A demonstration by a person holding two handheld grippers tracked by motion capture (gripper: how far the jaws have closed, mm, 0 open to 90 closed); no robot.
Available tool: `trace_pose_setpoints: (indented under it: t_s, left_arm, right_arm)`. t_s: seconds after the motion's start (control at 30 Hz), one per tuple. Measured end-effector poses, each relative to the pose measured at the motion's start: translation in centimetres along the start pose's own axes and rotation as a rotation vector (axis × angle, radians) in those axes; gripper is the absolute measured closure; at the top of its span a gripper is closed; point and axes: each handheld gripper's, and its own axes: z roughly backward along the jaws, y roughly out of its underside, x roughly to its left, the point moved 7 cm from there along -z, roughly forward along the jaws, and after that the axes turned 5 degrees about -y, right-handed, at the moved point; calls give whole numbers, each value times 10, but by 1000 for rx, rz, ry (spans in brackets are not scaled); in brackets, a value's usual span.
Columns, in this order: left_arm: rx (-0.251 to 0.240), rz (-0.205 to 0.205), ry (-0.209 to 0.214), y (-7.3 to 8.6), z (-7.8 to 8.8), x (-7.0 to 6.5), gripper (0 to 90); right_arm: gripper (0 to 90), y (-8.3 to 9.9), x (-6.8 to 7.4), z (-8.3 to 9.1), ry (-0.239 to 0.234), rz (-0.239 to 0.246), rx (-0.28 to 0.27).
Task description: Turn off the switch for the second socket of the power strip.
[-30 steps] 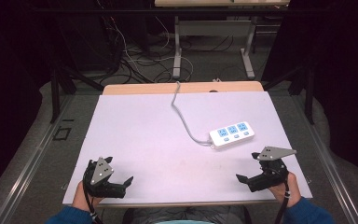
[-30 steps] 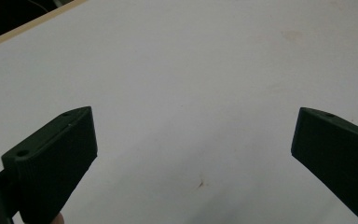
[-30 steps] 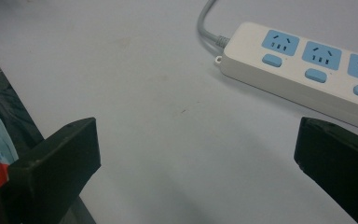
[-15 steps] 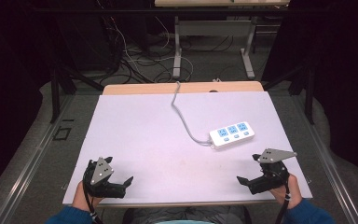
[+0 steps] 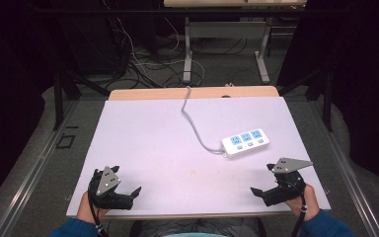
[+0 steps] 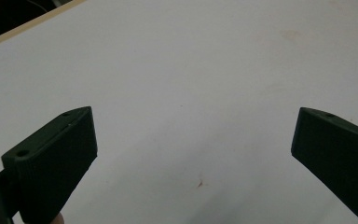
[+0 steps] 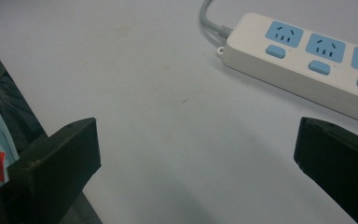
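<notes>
A white power strip [image 5: 246, 142] with three blue sockets lies right of the table's middle; its grey cable [image 5: 191, 120] runs off over the far edge. The right gripper view has the power strip [image 7: 307, 60] just beyond the jaws. My right gripper [image 5: 263, 181] rests open at the front right corner, a short way nearer than the strip, with nothing between its jaws. My left gripper [image 5: 123, 190] sits open at the front left corner over bare tabletop. In the gripper views the left gripper [image 6: 193, 154] and the right gripper [image 7: 196, 163] both stand wide apart and hold nothing.
The white tabletop [image 5: 153, 143] has a wooden strip along its far edge [image 5: 148, 94]. Beyond it stand table legs and loose cables on the floor [image 5: 143, 59]. A metal rail [image 5: 34, 168] runs along the left side of the table.
The right gripper has shifted slightly toward the table's front edge. The left gripper and the power strip have stayed in place.
</notes>
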Motion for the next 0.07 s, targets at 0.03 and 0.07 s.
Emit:
trace_pose_setpoints:
  t_s: [0.03, 0.07]
  left_arm:
    - [0, 0, -3, 0, 0, 0, 1]
    - [-1, -2, -4, 0, -1, 0, 1]
  right_arm:
    - [1, 0, 0, 0, 0, 0, 0]
    - [1, 1, 0, 1, -3, -1, 15]
